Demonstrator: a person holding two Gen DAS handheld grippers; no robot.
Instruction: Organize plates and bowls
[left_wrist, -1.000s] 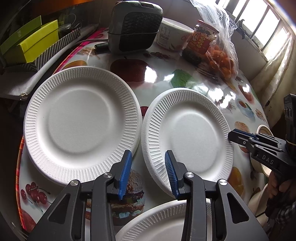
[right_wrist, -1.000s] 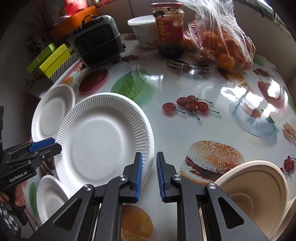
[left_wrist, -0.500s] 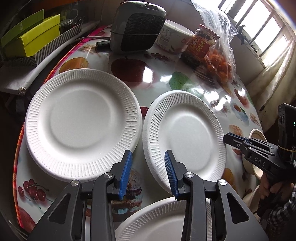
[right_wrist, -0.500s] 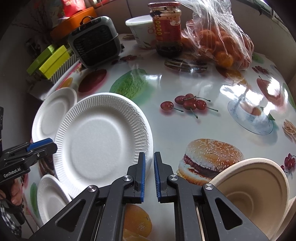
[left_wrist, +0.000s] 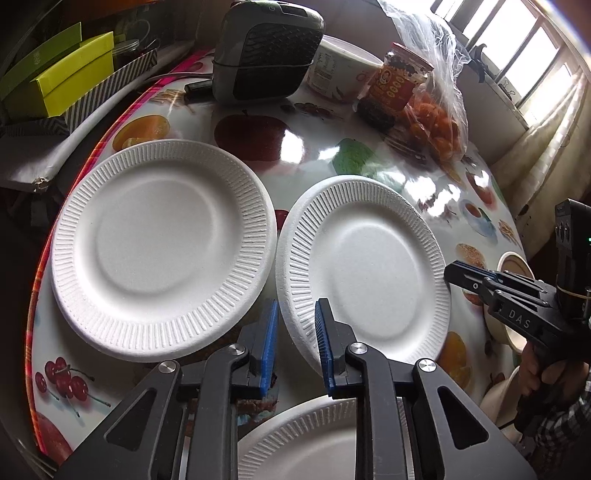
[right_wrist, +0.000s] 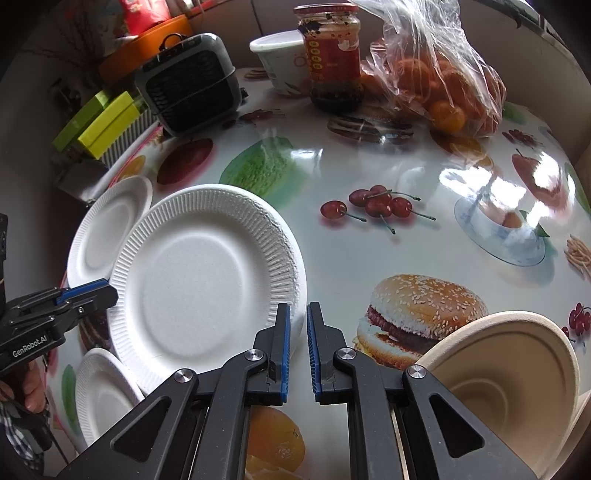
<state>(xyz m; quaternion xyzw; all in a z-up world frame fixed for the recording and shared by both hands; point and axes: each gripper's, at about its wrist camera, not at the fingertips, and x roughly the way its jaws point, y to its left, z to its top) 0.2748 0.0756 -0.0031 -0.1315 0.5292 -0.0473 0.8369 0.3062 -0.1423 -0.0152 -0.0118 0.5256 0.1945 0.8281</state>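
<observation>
Three white foam plates lie on the fruit-print table. In the left wrist view one plate (left_wrist: 162, 254) is at the left, a second plate (left_wrist: 365, 269) at the centre and a third plate (left_wrist: 306, 443) below my fingers. My left gripper (left_wrist: 295, 343) is open, its jaws on either side of the centre plate's near-left rim. My right gripper (right_wrist: 295, 347) is open with a narrow gap, just off the right rim of that same plate (right_wrist: 207, 280). A beige bowl (right_wrist: 506, 380) lies tilted at the lower right.
A grey heater (right_wrist: 192, 85), a white cup (right_wrist: 284, 62), a red jar (right_wrist: 332, 55) and a bag of oranges (right_wrist: 436, 74) stand at the table's far side. Yellow-green boxes (left_wrist: 70, 81) sit beyond the left edge. A second bowl's rim (right_wrist: 585, 410) shows behind the beige one.
My left gripper has narrowed and moved in around the centre plate's rim. My right gripper narrowed, then reopened slightly, staying by the plate's right rim.
</observation>
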